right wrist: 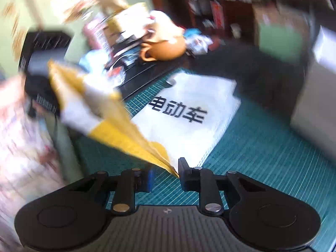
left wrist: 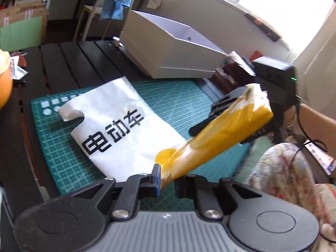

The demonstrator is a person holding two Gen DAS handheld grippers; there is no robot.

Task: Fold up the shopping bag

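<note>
Left wrist view: one shopping bag (left wrist: 126, 130), two claws (left wrist: 167, 180) (right wrist: 164, 173).

Dark slatted table (left wrist: 69, 63) w/ green cutting mat (left wrist: 178, 96), white box (left wrist: 168, 50), orange teapot (right wrist: 166, 48).

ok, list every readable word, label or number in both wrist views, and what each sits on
"电动车": black characters on the white face of the white and yellow plastic shopping bag, readable in both views.
Green cutting mat: printed grid and white shapes, no legible numbers.
Brown cardboard boxes at far left: red marks, too small to read.
Black device in the right wrist view: white label lines, too blurred to read.
Nothing else legible.
</note>
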